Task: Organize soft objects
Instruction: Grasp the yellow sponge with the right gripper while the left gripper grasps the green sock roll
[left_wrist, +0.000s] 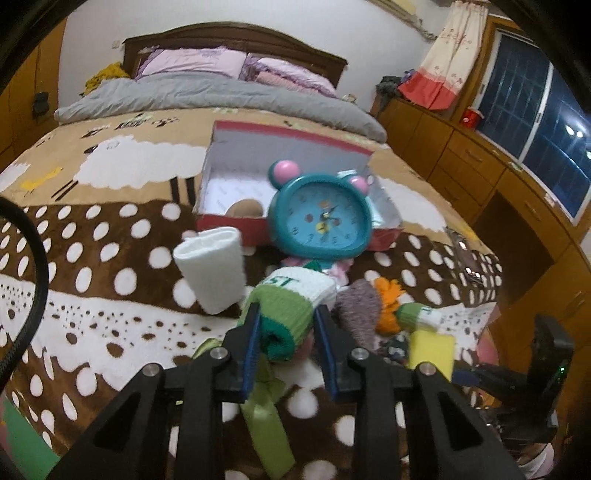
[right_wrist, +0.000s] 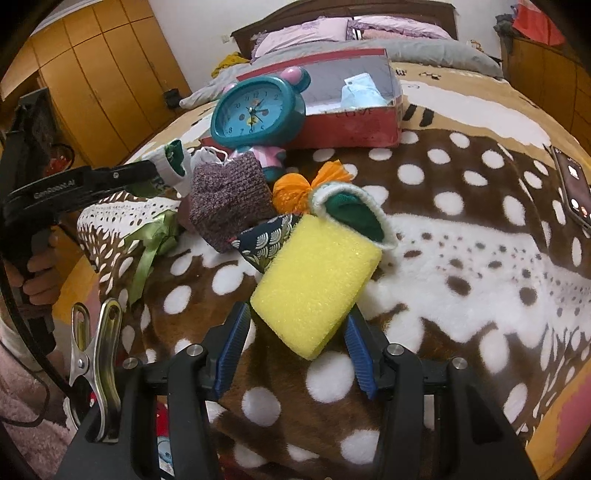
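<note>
We take the teal alarm clock (left_wrist: 320, 218) as our landmark; it stands on the spotted blanket (left_wrist: 110, 325) of the bed, right against the front wall of the open red box (left_wrist: 229, 227).

Our left tool (left_wrist: 286, 325) sits just in front of the clock, and its blue-padded jaws are clamped on a rolled green and white sock (left_wrist: 295, 306), whose dark green inner end points back toward us. A white rolled sock (left_wrist: 212, 269) stands tilted on the blanket to the left of the clock and in front of the box. A green ribbon (left_wrist: 264, 402) lies on the blanket under the left tool.

Our right tool (right_wrist: 295, 332) is nearer to us than the clock and to its right. It grips a yellow sponge (right_wrist: 317, 280) between its pads (the sponge is tilted, one corner pointing down toward us). Just beyond the sponge lies a second green and white sock (right_wrist: 354, 214), touching it. Between that sock and the clock we see an orange pompom (right_wrist: 295, 192) and a purple knitted piece (right_wrist: 229, 199), the knit resting close to the clock's base. A dark patterned cloth (right_wrist: 264, 242) pokes out beneath the knit, beside the sponge.

A phone (right_wrist: 574, 188) lies far to the right of the clock on the blanket.
</note>
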